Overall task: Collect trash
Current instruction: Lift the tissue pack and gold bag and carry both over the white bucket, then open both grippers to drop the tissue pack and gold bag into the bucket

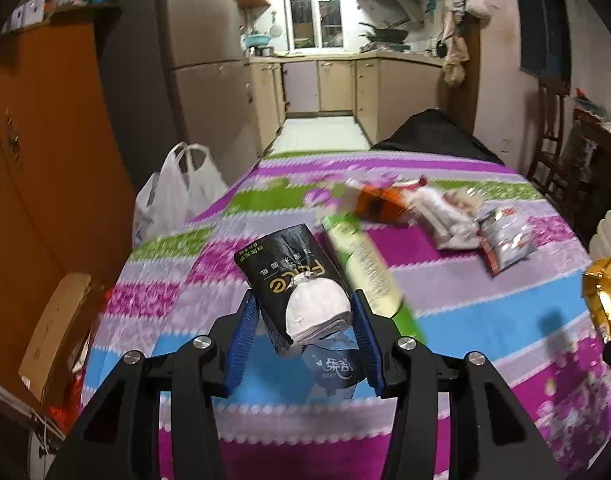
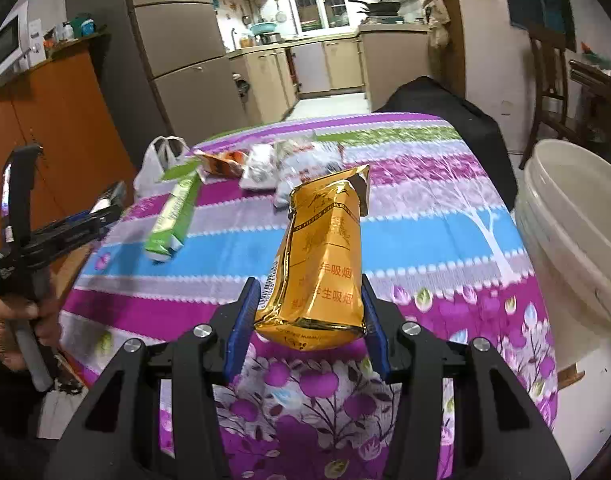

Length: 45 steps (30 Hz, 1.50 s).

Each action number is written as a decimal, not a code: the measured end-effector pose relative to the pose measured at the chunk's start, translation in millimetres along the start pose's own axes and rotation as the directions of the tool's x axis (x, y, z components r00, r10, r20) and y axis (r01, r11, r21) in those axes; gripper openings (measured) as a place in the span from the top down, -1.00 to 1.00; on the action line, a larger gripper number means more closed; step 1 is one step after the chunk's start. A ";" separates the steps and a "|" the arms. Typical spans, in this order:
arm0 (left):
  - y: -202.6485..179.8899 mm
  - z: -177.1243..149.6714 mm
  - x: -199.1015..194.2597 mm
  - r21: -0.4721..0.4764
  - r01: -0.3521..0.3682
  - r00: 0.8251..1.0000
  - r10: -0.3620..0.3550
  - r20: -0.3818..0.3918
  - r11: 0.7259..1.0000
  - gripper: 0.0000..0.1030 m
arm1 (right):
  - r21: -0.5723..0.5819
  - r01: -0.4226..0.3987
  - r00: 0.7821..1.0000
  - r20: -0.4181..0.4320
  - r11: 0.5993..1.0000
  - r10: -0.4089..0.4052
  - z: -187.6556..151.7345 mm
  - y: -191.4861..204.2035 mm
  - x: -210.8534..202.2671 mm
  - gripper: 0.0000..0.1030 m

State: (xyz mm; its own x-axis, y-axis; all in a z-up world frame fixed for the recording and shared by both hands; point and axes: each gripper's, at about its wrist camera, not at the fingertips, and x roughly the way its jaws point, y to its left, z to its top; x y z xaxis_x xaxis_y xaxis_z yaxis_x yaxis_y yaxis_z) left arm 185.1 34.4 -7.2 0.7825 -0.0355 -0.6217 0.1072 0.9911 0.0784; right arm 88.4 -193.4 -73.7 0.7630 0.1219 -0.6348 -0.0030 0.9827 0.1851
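Left hand-held gripper (image 1: 305, 312): clamped on a black tissue pack (image 1: 293, 280), blue pads pressed to both its sides, white tissue bulging from the open end, held above the table (image 1: 485, 304).
Right hand-held gripper (image 2: 309, 312): clamped on a gold cigarette pack (image 2: 321, 264), crumpled and upright, torn top pointing away, held above the table near the white bucket (image 2: 577, 240).
White bucket: standing off the table's right edge, mouth open.
Green box (image 2: 173, 216): lying flat on the striped cloth, well left of the bucket, long side pointing toward the far end.
Orange wrapper (image 2: 219, 164): on the cloth beyond the green box, farther from the bucket.
Pile of white and silver wrappers (image 2: 289, 164): lying together at the far middle of the table, just right of the orange wrapper.
White plastic bag (image 1: 177, 192): off the table's left edge, on the side opposite the bucket, handles up.
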 end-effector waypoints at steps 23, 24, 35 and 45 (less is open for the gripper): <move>-158.3 80.1 -34.7 0.266 0.171 0.975 -0.202 0.094 0.949 0.07 | 0.021 0.002 1.000 -0.004 1.000 -0.002 88.4 -53.7 -69.4 0.10; -169.8 82.7 -37.1 0.286 0.181 0.972 -0.216 0.096 0.941 0.07 | 0.024 0.012 1.000 0.000 1.000 -0.012 90.6 -57.7 -72.8 0.10; -287.6 105.1 -43.4 0.437 0.305 0.929 -0.365 0.059 0.846 0.07 | 0.151 0.177 0.984 -0.024 0.972 -0.176 116.1 -157.1 -116.1 0.10; -423.3 125.0 -33.8 0.562 0.482 0.841 -0.534 -0.084 0.672 0.07 | 0.211 0.375 0.922 -0.187 0.903 -0.339 112.3 -248.0 -127.9 0.10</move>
State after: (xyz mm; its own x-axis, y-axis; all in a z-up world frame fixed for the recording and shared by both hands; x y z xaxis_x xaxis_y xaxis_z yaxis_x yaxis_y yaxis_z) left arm 190.0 -400.0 78.2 0.5496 -0.5483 -0.6304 0.7943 0.5768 0.1909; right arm 64.2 -468.4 45.8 0.5836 -0.1947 -0.7884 0.4194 0.9036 0.0873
